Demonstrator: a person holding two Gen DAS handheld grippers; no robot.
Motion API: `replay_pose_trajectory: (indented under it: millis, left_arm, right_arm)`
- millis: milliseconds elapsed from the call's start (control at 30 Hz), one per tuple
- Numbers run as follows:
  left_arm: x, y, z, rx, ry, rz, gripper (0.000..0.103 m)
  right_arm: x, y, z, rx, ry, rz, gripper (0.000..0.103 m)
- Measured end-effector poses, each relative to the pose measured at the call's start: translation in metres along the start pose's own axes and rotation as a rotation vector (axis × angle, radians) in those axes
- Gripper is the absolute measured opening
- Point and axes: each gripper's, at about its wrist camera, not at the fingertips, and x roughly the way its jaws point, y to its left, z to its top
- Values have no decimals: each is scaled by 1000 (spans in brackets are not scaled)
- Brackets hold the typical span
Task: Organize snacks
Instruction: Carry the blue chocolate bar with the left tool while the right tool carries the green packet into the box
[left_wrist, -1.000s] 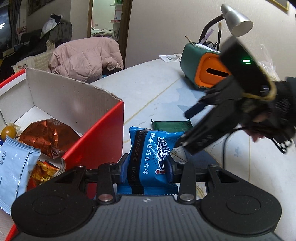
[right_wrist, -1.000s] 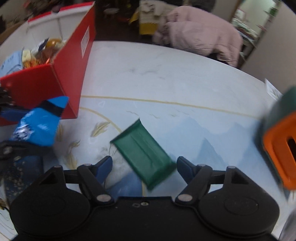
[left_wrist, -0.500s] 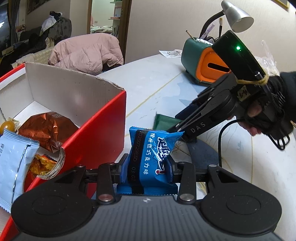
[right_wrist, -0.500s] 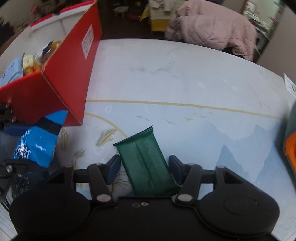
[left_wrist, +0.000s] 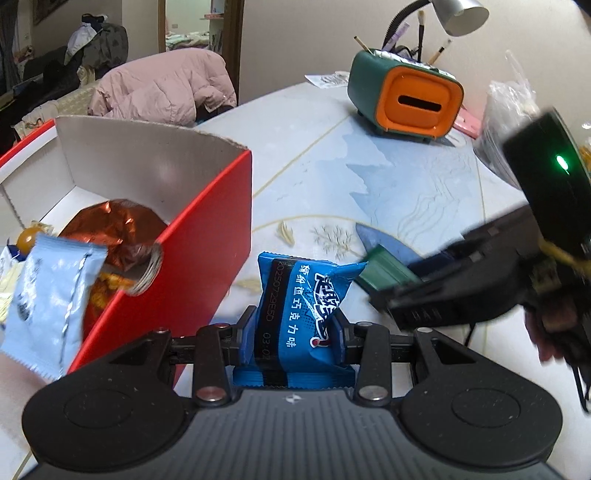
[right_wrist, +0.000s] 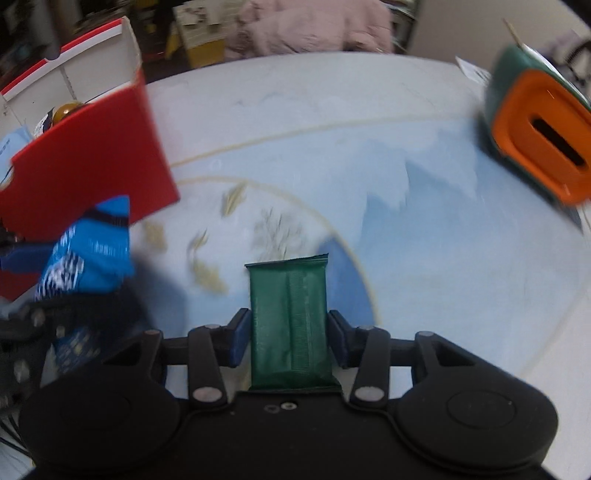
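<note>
My left gripper (left_wrist: 293, 328) is shut on a blue chocolate snack packet (left_wrist: 301, 306) and holds it just right of the red cardboard box (left_wrist: 207, 258). The box holds a copper foil pack (left_wrist: 110, 229), a pale blue sachet (left_wrist: 48, 306) and other snacks. My right gripper (right_wrist: 288, 338) is shut on a dark green packet (right_wrist: 289, 321), lifted above the table. In the left wrist view the right gripper (left_wrist: 391, 280) carries the green packet (left_wrist: 382, 271) close beside the blue one. The blue packet (right_wrist: 88, 251) and red box (right_wrist: 85, 162) show at left in the right wrist view.
A green and orange holder (left_wrist: 406, 96) with pens stands at the back of the table under a desk lamp (left_wrist: 461, 14); it also shows in the right wrist view (right_wrist: 539, 133). A clear plastic bag (left_wrist: 509, 110) lies at the right. A pink jacket (left_wrist: 166, 88) lies behind.
My right gripper closed on the green packet and lifted it off the table, swinging toward the left gripper. The left gripper kept the blue packet and moved slightly.
</note>
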Motion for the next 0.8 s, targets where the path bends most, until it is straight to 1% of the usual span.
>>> replay_pose_trajectory:
  millis: [133,233,333,500,633,800]
  left_arm:
    - [-19,-2,-9,15,13,-2,39]
    - [-35,-3,-16,27,21,-12,39]
    - [-51,-1,-19,29,36,-22,39]
    - [-87,1,-20,38,23,-26,39]
    - [-118,9,-17,49,-5,-23,39]
    - [-150,23,-7,58,-23,-27,39]
  right_arm:
    - [-18,12,-32,128,10,-19,43]
    - [-37,24,-54,227,-7,-24,43]
    - [-62,38,-71,310,-41,-24,43]
    - [-110,61,-86,361,-108,-43,43]
    - [-140,76,-88,393,-150,-52,43]
    - [-175,94,-86,407,-201,-71,43]
